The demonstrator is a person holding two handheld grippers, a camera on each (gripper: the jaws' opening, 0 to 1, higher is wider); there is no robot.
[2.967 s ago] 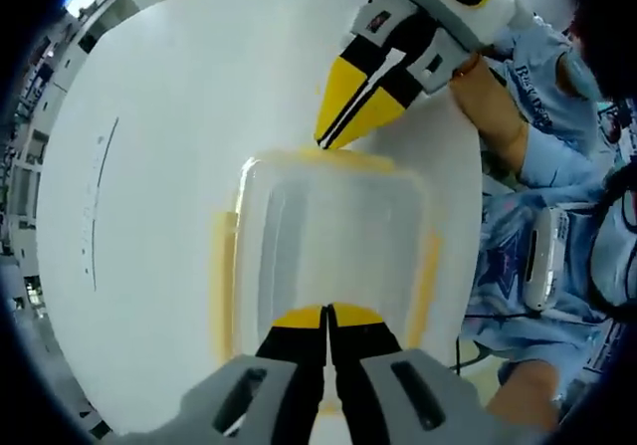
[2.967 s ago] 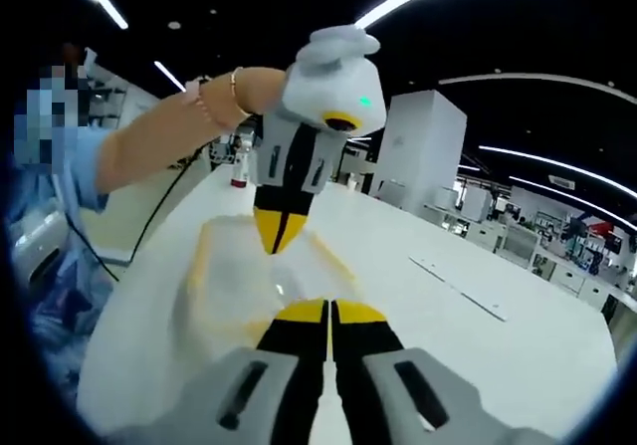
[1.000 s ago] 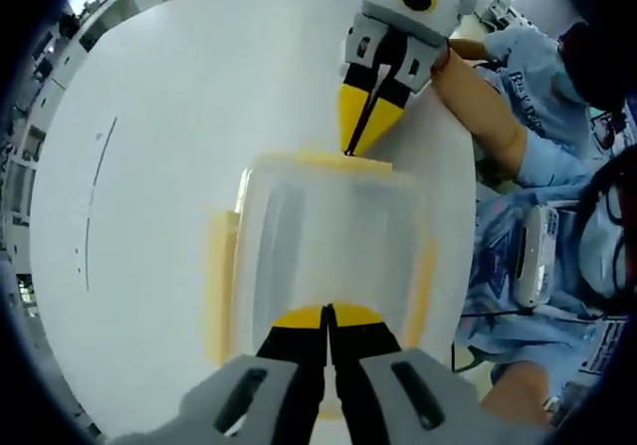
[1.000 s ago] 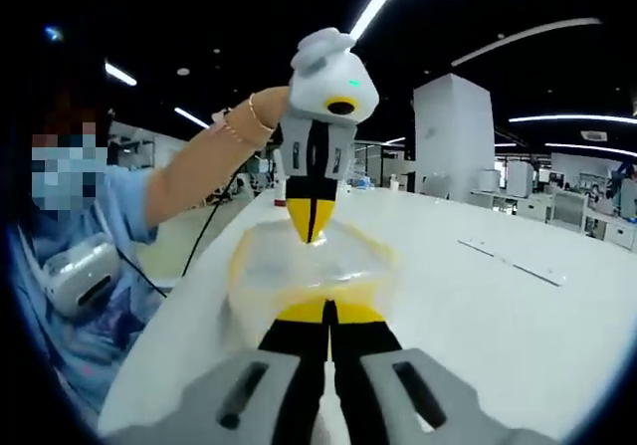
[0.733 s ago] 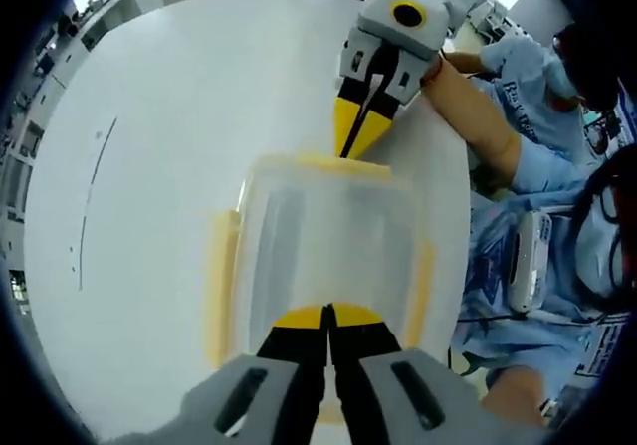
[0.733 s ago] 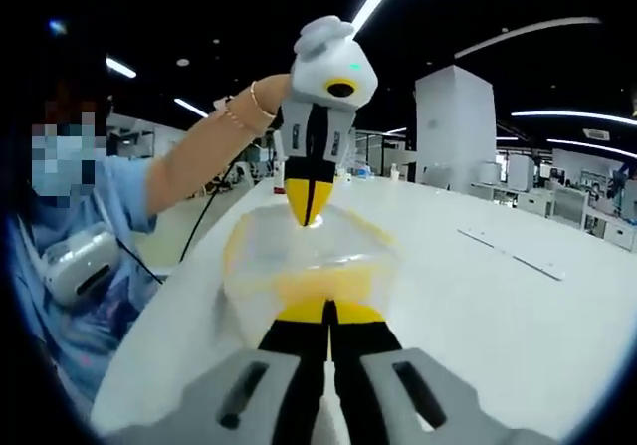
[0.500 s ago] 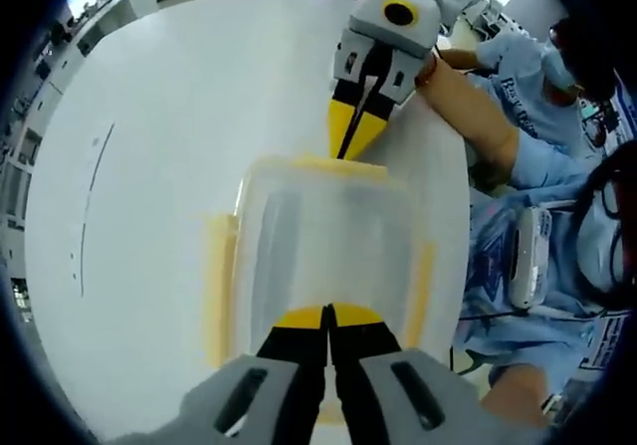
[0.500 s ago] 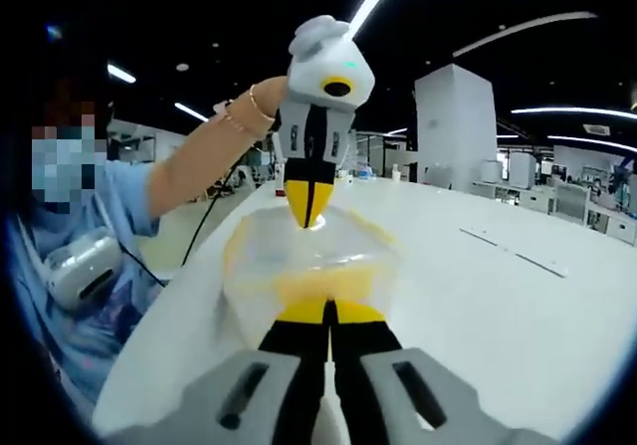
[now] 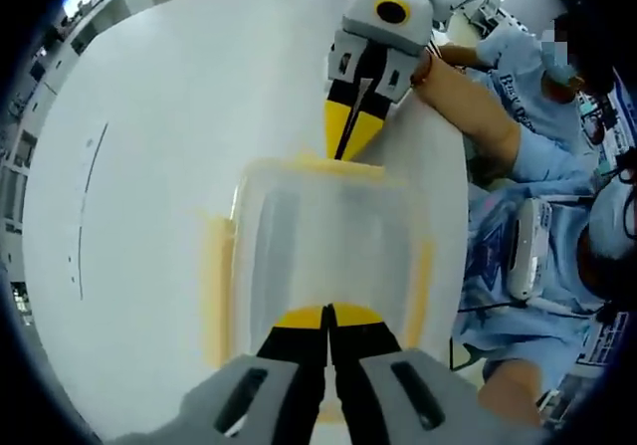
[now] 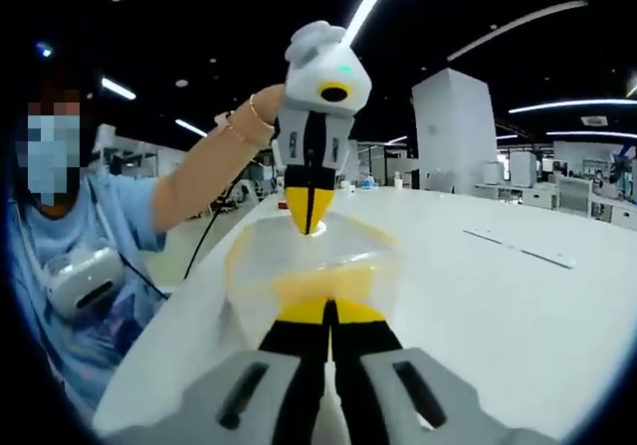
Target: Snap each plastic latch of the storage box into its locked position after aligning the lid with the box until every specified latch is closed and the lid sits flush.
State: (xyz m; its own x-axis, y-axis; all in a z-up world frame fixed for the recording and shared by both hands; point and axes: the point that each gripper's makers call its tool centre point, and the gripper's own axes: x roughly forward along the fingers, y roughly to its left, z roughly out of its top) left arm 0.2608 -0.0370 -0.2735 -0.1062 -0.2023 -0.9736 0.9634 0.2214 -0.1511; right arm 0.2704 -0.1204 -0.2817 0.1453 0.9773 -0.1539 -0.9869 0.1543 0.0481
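The storage box (image 9: 328,246)'s near latch is hidden behind the left hand-held gripper (image 9: 326,318); in the right gripper view the box's side latches blur into yellow.

Right gripper (image 10: 328,313) jaws closed at near end of clear storage box (image 10: 299,261) with yellow latches on white table (image 10: 518,306), left gripper (image 10: 310,224) tips together on far end.

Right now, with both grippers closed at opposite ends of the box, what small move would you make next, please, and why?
Probably press the right gripper straight down on the yellow end latch. Its shut jaws rest right at that latch's edge, while the left gripper, also shut, steadies the near end of the lid. Whether that latch has clicked home cannot be told from here.
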